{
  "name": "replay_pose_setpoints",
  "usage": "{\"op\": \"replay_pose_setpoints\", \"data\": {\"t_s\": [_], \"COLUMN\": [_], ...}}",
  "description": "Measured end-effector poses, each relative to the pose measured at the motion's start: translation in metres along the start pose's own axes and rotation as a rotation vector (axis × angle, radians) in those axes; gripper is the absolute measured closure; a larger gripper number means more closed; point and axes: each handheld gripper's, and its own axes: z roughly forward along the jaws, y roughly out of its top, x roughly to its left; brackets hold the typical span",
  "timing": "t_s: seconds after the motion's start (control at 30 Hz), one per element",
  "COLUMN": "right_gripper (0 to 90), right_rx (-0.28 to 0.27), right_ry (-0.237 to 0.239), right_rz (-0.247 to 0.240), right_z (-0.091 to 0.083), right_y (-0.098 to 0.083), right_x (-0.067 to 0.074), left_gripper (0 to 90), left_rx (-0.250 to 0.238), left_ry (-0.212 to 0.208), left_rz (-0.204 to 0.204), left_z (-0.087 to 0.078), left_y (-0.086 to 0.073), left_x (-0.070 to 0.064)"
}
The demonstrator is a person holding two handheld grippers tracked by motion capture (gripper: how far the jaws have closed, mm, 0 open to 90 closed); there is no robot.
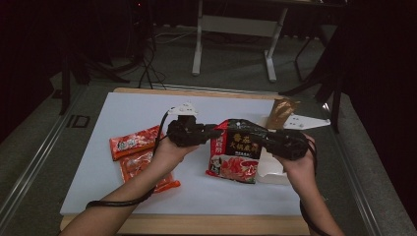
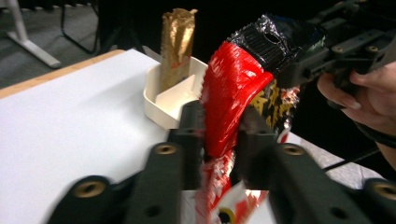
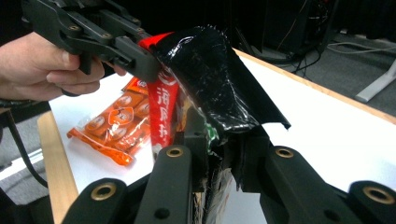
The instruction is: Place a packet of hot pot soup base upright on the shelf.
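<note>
Left gripper (image 1: 215, 132): clamps the red-and-black packet (image 1: 238, 150) by its left edge.
Right gripper (image 1: 265, 138): clamps its right edge.
Packet axis: upright, between both grippers.
Orange packets (image 1: 140, 157): two, left of them.

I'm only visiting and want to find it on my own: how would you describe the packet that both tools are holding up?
Start at the white table and look to its middle, between the person's two hands. The red-and-black packet hangs there above the surface, between the left gripper and the right gripper. Unlike the orange snack packets lying flat to the left, it has a black top and is held up.
</note>
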Motion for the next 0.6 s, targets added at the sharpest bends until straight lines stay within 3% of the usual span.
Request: {"op": "replay_pose_setpoints", "data": {"t_s": [0.03,0.1,0.2,0.27,0.4,0.43,0.6], "right_gripper": [78.1,78.2,78.2,78.1,78.0,77.9,77.8], "right_rx": [-0.001,-0.016,-0.044,-0.060,-0.075,-0.087,-0.093], "right_ry": [-0.004,-0.007,-0.006,-0.006,-0.011,-0.020,-0.038], "right_rz": [-0.001,0.000,0.002,-0.001,-0.004,-0.009,-0.015], "right_z": [-0.001,-0.005,-0.012,-0.017,-0.023,-0.029,-0.037], "right_y": [0.000,0.002,0.007,0.011,0.016,0.020,0.024], "right_x": [0.000,-0.003,-0.008,-0.013,-0.020,-0.028,-0.041], "left_gripper": [60.9,45.4,32.1,20.1,12.8,2.6,0.4], "left_rx": [-0.004,-0.005,-0.026,-0.021,-0.022,-0.035,-0.039], "left_ry": [-0.004,-0.010,0.000,-0.017,-0.005,0.005,0.036], "left_rz": [0.004,-0.003,-0.011,-0.015,-0.014,-0.012,-0.003], "left_z": [-0.002,-0.004,-0.008,-0.009,-0.011,-0.013,-0.019], "left_y": [0.000,-0.001,-0.005,-0.008,-0.016,-0.023,-0.037], "left_x": [0.000,0.001,0.002,0.004,0.006,0.008,0.012]}}
